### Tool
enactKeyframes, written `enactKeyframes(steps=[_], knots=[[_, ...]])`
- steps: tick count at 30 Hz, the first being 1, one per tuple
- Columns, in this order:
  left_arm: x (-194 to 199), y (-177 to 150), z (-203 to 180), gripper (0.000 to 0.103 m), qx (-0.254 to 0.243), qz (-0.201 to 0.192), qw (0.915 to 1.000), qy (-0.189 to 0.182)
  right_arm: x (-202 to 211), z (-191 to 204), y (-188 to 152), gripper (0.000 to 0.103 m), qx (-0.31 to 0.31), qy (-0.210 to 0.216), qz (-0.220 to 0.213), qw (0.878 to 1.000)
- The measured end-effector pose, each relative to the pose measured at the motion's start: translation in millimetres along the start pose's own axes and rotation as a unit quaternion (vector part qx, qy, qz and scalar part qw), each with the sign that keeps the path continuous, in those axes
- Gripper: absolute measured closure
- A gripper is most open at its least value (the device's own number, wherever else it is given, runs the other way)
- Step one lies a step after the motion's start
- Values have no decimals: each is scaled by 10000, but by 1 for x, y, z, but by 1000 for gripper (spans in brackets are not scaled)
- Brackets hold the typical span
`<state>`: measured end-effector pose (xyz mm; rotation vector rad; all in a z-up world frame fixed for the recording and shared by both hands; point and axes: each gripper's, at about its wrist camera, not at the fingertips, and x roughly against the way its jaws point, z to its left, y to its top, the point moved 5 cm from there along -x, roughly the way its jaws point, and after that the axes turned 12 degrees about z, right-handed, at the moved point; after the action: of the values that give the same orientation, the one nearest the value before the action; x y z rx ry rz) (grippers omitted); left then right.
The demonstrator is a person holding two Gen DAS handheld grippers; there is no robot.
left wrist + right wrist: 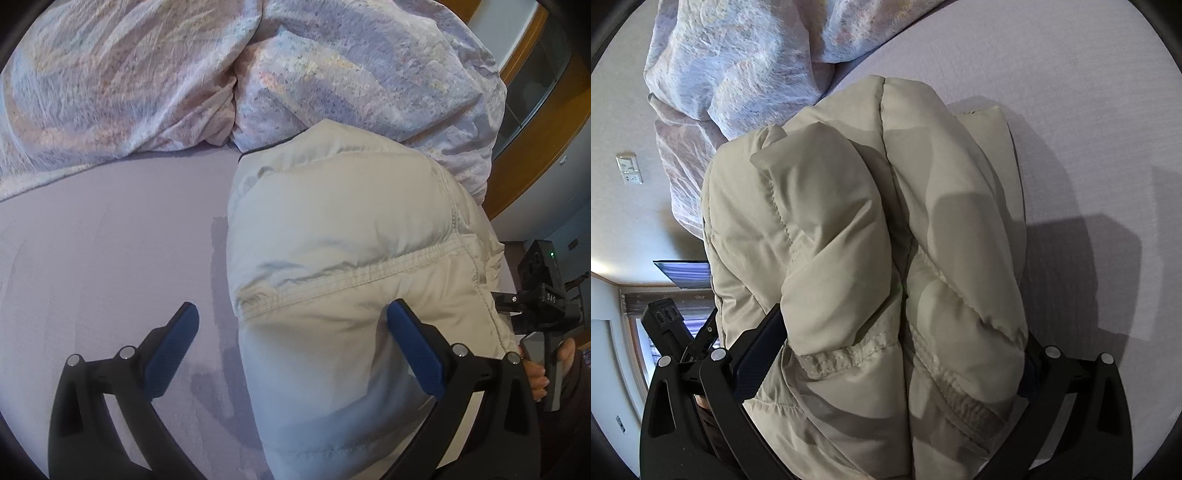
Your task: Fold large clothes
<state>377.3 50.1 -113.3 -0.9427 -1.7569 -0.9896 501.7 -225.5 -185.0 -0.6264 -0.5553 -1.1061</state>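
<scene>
My cream puffer jacket (343,236) lies bunched on the lilac bed sheet (110,236), just in front of the crumpled floral duvet (147,74) that fills the far side of the bed. My left gripper (293,321) hangs over the jacket's near edge with its jaws spread wide and released: the left blue pad (171,347) sits over bare sheet beside the jacket, while the right blue pad (413,347) rests against the padded fabric below a stitched seam. Whether that pad presses in or only brushes it is hard to tell. The jacket's lower part runs out of the frame between my jaws.

From my right wrist, the jacket (849,221) is folded into two fat rolls that swell up between the jaws of my right gripper (897,332). The jaws stand wide, with the bulk of the coat wedged between them; the left pad (757,354) lies along the jacket's side, but the right pad is almost wholly buried behind the fabric, so I cannot tell whether the jaws truly clamp the coat or merely bracket it. An elastic hem (842,358) crosses the near roll.

Beyond the jacket's right edge in the left view, my other hand (535,373) is partly visible around the black handle (546,295) of the right tool, cut off by the frame. Beside the jacket in the right view a wall switch plate (629,168) and a dim window (690,321) show, blurred.
</scene>
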Motion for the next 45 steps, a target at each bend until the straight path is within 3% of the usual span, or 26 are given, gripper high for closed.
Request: enactKeyframes(steps=[4,9,15,29,37,45], knots=[[-4,1,-1,2,23,51,9999,-139,1,1,-4,3,191,8,-92,9998],[-9,3,0,2,55,140,9993,-350,6,3,-10,28,373,107,-243,9990],[-14,3,5,2,186,294,9971,-683,8,19,-13,42,602,-408,-420,9965],[-19,3,10,2,360,517,9929,-1006,4,21,-9,46,612,-399,-460,9963],[-29,1,10,2,722,630,9853,-1412,6,16,-11,46,659,-258,-453,9965],[-30,2,8,2,832,581,9838,-1481,5,15,-11,46,673,-221,-409,9966]])
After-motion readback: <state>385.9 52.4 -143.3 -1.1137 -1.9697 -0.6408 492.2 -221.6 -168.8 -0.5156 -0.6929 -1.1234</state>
